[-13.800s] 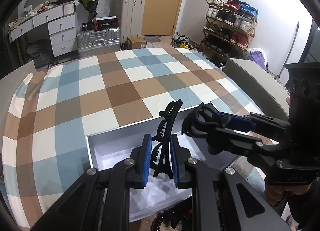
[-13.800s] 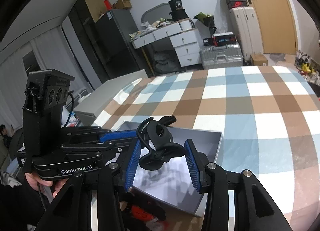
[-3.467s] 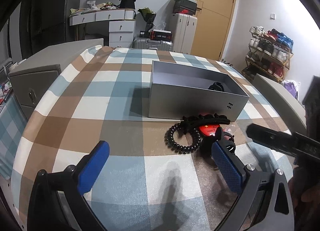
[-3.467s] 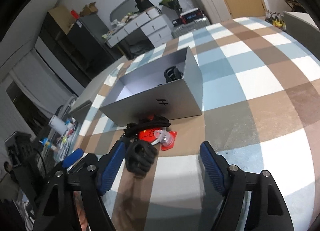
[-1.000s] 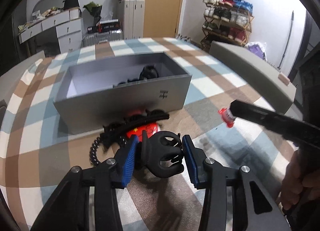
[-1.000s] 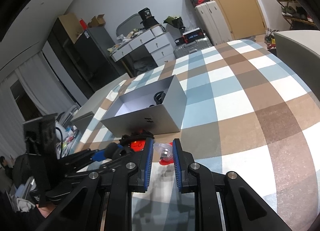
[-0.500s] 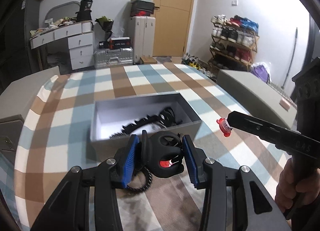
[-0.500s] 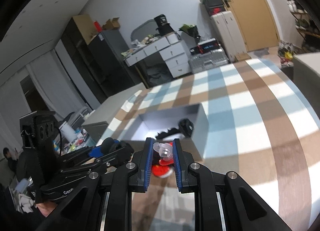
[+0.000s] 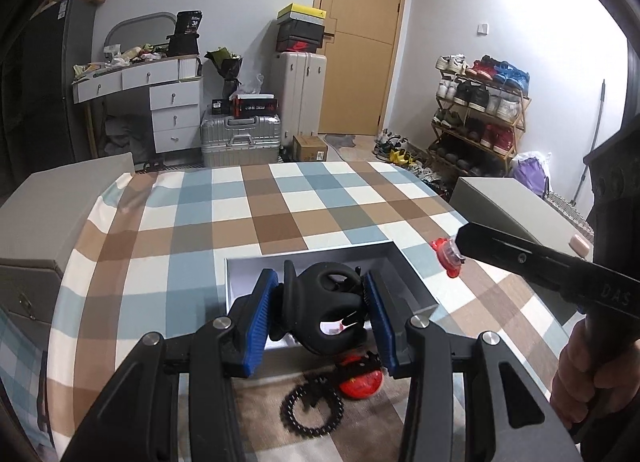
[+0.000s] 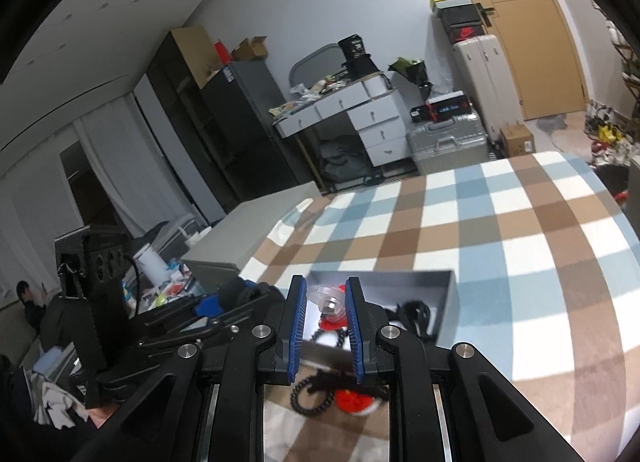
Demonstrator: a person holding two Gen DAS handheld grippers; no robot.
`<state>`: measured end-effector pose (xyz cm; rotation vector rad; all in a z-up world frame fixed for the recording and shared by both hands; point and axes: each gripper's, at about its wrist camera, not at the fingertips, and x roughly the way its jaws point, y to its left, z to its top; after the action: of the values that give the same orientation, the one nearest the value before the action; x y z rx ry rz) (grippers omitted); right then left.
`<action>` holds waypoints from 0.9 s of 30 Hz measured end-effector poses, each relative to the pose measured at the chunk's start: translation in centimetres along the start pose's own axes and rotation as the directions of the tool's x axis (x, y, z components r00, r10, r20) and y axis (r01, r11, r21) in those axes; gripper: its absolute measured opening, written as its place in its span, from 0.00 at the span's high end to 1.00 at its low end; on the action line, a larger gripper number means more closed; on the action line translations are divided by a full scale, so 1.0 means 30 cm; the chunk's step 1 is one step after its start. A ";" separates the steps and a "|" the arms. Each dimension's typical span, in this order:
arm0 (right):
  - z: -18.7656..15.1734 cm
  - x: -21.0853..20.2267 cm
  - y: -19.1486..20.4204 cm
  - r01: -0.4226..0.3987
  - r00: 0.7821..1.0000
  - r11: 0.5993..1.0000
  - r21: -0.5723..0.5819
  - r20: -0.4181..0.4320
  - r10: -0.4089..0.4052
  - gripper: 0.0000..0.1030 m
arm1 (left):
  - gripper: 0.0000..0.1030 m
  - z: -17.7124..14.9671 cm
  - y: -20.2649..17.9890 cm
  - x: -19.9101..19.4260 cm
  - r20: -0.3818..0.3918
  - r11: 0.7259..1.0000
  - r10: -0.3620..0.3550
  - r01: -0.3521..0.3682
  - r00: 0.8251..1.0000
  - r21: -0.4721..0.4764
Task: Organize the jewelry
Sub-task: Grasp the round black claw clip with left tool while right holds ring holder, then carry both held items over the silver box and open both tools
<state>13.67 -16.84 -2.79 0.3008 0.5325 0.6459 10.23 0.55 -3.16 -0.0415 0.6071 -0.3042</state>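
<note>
- A checked tablecloth (image 9: 280, 218) in blue, brown and cream covers the table that fills both wrist views, with a cluttered bedroom behind it.
- A grey open-topped box (image 9: 416, 294) sits on the cloth below both grippers; the right wrist view shows black hair accessories (image 10: 416, 312) lying on its pale floor, contents that the left wrist view largely hides behind its own load.
- The left gripper (image 9: 322, 310), held above the box's near wall, is clamped on a black claw clip (image 9: 324, 302); the blue pads press the clip's two sides, and it stands clear of the cloth.
- The right gripper (image 10: 326, 308), its fingers drawn narrow, pinches a small clear-and-red hair clip (image 10: 330, 306) between its blue pads, over the box's near-left part.
- The left wrist view alone shows that small clip from the side (image 9: 446, 256), hanging at the tip of the right gripper's dark finger, beside the box's right wall, and a hand (image 9: 584, 378) around the handle.
- Left on the cloth in front of the box are a black spiral hair tie (image 9: 312, 410) and, just beside it, a red clip (image 9: 360, 382) with a black piece across its top.
- The right wrist view sees the same pair blurred between its fingers (image 10: 320, 394), and the left gripper's body at lower left.
</note>
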 end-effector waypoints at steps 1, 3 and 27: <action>0.008 0.016 0.003 -0.004 1.000 1.000 -0.007 -0.004 0.004 0.82 | 0.63 0.005 0.006 0.006 0.000 1.000 -0.003 0.003 1.000 -0.002; 0.023 0.045 0.007 -0.011 1.000 1.000 -0.014 -0.015 0.010 0.82 | 0.63 0.014 0.018 0.016 0.000 1.000 -0.005 0.005 1.000 -0.008; 0.033 0.284 -0.075 -0.027 0.990 1.000 -0.013 -0.137 0.025 0.82 | 0.63 0.014 0.084 0.191 -0.130 0.998 -0.054 0.049 0.990 -0.043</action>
<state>21.02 -13.21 -6.11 0.2508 0.6553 0.6990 15.59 1.25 -6.33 -0.0761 0.7439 -0.3467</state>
